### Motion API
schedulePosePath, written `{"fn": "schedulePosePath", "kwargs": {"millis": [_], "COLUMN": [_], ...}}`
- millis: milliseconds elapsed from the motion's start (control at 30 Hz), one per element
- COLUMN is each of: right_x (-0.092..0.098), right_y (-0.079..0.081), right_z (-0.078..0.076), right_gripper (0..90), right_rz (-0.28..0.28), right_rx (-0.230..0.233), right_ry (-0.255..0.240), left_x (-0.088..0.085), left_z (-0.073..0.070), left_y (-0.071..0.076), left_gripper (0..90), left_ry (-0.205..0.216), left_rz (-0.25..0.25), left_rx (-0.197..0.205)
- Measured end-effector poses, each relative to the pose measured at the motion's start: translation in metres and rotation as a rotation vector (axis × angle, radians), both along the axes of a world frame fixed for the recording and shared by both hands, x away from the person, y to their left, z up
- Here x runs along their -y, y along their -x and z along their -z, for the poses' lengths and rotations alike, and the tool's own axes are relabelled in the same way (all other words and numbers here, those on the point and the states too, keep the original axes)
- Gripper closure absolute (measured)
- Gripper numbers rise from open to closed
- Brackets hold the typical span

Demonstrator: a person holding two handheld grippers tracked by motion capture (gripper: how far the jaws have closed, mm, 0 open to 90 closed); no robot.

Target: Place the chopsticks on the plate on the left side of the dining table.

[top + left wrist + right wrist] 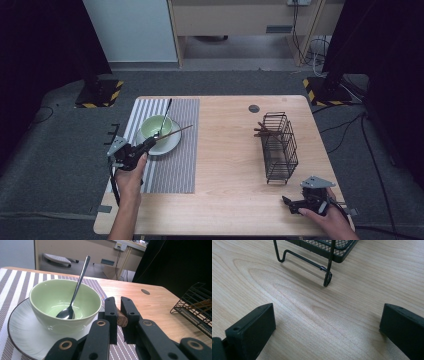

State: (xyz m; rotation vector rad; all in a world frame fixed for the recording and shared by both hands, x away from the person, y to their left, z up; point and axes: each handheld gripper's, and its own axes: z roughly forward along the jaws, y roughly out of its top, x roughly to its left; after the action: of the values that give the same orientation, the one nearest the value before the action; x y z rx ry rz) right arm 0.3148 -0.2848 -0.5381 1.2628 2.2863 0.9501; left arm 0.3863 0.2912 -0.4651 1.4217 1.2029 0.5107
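The right gripper point(289, 202) rests on the table point(225, 200) at the near right corner, its fingers point(252, 332) spread wide with bare wood between them. Just beyond stands the wire basket point(279, 145), whose foot shows in the right gripper view; brown sticks inside are hard to make out. At the left, the left gripper point(119, 315) pinches a wooden chopstick point(175, 132), its round end showing between the fingers point(110, 315), the rest hidden in that view. The chopstick lies beside the green bowl point(65, 302), which holds a spoon point(75, 295), on a saucer point(22, 332).

Left tongs point(150, 143) clamped, forearm angled inward; right tongs point(286, 201) gaping, low over table.
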Motion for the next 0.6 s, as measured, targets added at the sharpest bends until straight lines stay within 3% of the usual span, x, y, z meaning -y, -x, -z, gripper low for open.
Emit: {"fn": "schedulePosePath", "kwargs": {"millis": [600], "right_x": [0.0000], "right_y": [0.0000], "right_z": [0.0000], "right_gripper": [0.4], "right_rz": [0.000], "right_rx": [0.000], "right_ry": [0.000], "left_x": [-0.0019], "left_z": [0.0056], "left_y": [0.0031], "left_gripper": [83.8], "left_ry": [-0.003], "left_rz": [-0.004], "left_rx": [0.003]}}
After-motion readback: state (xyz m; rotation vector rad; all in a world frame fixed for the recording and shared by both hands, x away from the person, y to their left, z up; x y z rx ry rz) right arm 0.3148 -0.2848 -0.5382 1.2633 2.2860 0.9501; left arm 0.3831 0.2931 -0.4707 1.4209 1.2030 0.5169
